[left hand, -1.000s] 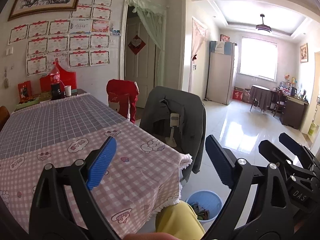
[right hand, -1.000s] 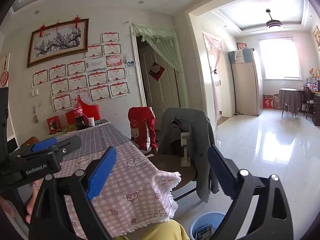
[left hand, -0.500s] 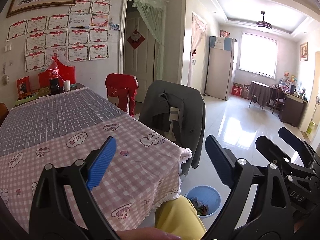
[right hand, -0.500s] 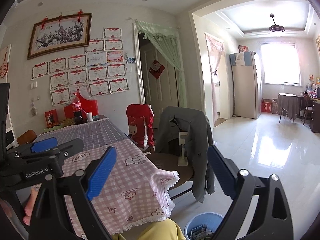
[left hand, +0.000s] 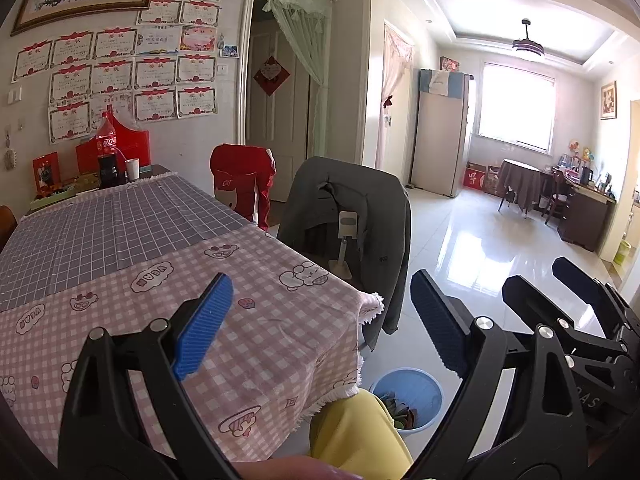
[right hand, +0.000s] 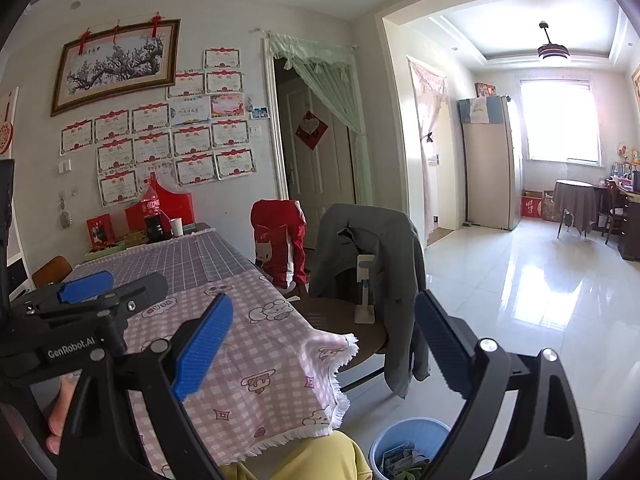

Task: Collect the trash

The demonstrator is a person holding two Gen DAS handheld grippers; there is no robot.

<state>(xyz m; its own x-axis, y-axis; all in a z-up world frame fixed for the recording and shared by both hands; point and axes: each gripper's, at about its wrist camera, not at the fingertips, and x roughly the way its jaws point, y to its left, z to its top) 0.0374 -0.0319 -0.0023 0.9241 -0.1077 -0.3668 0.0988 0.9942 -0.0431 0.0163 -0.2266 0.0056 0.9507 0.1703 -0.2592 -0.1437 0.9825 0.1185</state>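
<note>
Two grippers held up level over the near corner of the counter (left hand: 120, 240), both aimed down the room rather than at anything in reach. Left gripper (left hand: 320, 320) with jaws spread wide and nothing between them; right gripper (right hand: 324, 340) likewise released and empty, carried just beside the left, whose own black frame shows at the left edge of the right wrist view. Blue bin (left hand: 408, 392) on the floor, tucked just off the counter corner beside a yellow-clad knee (left hand: 360, 436), probably so that scraps go straight down into it; already holding crumpled wrappers and scraps (right hand: 400, 460). No loose trash visible on the pink checked cloth (left hand: 260, 340), so the collecting looks finished or nearly so. Soda bottle (left hand: 106, 152) and white cup (left hand: 132, 169) parked at the far end by the wall, well apart from both grippers. Grey jacket (left hand: 360, 220) draped over a chair back, red cover (left hand: 244, 184) over the next chair. Open, raised jaws suggest a pause between pickups or a look round for leftovers.
</note>
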